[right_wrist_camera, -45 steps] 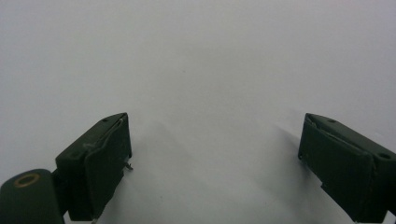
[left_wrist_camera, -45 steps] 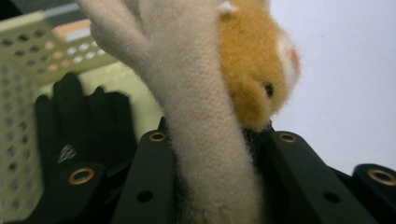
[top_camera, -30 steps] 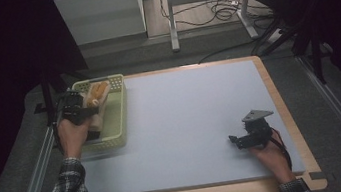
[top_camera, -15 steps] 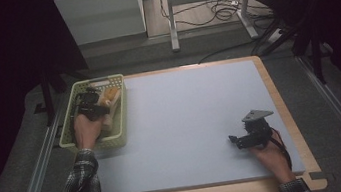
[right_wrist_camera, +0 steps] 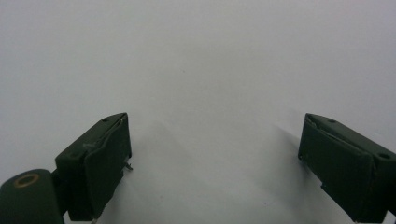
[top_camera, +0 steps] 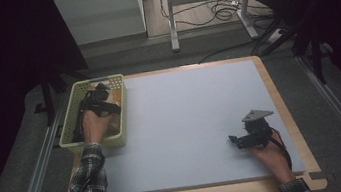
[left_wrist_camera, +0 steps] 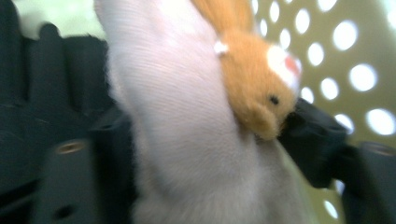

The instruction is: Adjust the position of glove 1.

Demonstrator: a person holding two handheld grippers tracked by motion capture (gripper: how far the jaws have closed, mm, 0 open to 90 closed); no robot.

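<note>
A white and orange plush toy (left_wrist_camera: 187,140) lies inside the pale green perforated basket (top_camera: 70,135) at the table's left; its orange part (top_camera: 114,97) peeks out beside the hand. My left gripper (top_camera: 100,93) reaches down into the basket. Its jaws have just been opening and now stand apart with the toy (left_wrist_camera: 261,79) loose between them (left_wrist_camera: 205,130). At the right front of the mat my right gripper (top_camera: 235,140) rests in the hand, jaws wide open (right_wrist_camera: 215,140) with only bare mat between them.
A blue-grey mat (top_camera: 197,117) covers the wooden-edged table (top_camera: 281,105). The basket wall (left_wrist_camera: 355,79) with round holes stands close behind the toy. Metal rails (top_camera: 33,176) run along both sides of the table, and desk legs and cables (top_camera: 217,13) stand beyond the far edge.
The left hand has moved from the basket's left rim over and down into the basket with the toy. Its jaws have opened around the toy. The right hand has stayed still.
</note>
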